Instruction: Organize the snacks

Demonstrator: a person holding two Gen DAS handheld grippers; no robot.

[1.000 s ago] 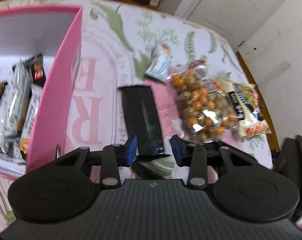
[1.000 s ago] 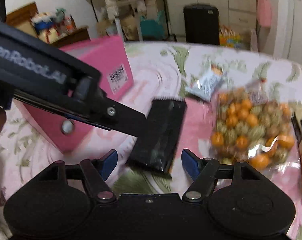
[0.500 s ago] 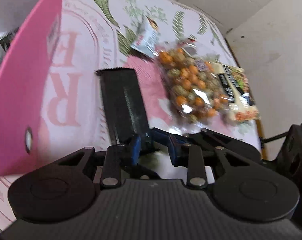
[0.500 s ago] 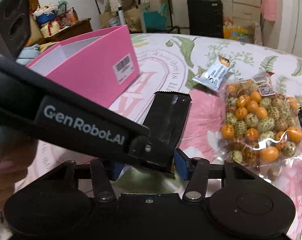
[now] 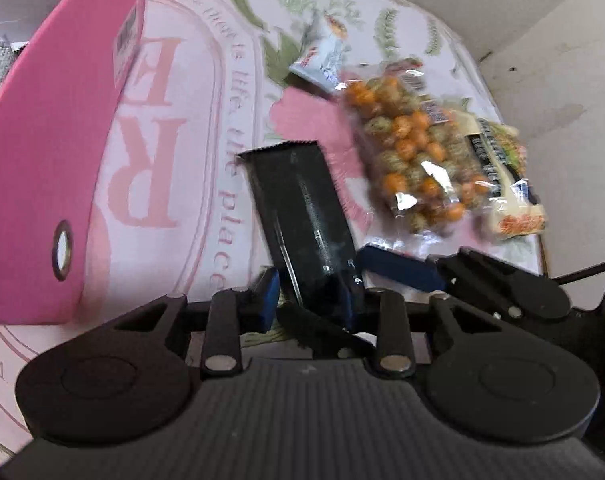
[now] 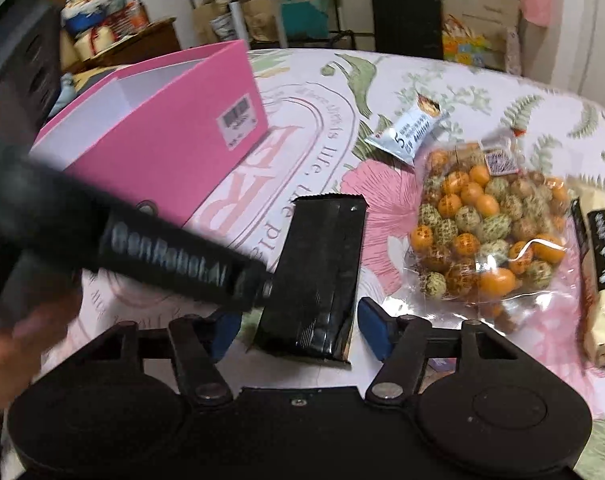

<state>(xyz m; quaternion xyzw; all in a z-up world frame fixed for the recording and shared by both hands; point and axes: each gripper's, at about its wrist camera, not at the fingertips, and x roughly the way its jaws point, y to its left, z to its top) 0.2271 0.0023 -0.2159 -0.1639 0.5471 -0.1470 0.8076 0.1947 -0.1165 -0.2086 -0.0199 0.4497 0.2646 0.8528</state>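
Observation:
A black snack packet (image 5: 302, 208) (image 6: 322, 260) lies flat on the flowered tablecloth, beside the open pink box (image 5: 50, 160) (image 6: 162, 152). My left gripper (image 5: 308, 302) has its blue pads against both sides of the packet's near end. Its jaws are opening slightly. From the right wrist it reaches in from the left to the packet's edge (image 6: 264, 292). My right gripper (image 6: 298, 334) straddles the same end. Its jaws are opening and the pads stand clear of the packet. One right pad (image 5: 398, 269) shows in the left wrist view.
A clear bag of orange and green balls (image 5: 410, 160) (image 6: 486, 232) lies right of the packet. Beyond it are a white-blue sachet (image 5: 322, 60) (image 6: 410, 132) and a cream packet (image 5: 506, 184) (image 6: 598, 280). The table edge and a wall are close on the right. A hand (image 6: 22, 340) holds the left gripper.
The left gripper sank toward the packet's near end and its jaws narrowed around it. The right jaws narrowed around the packet, then widened again. The packet stayed on the cloth.

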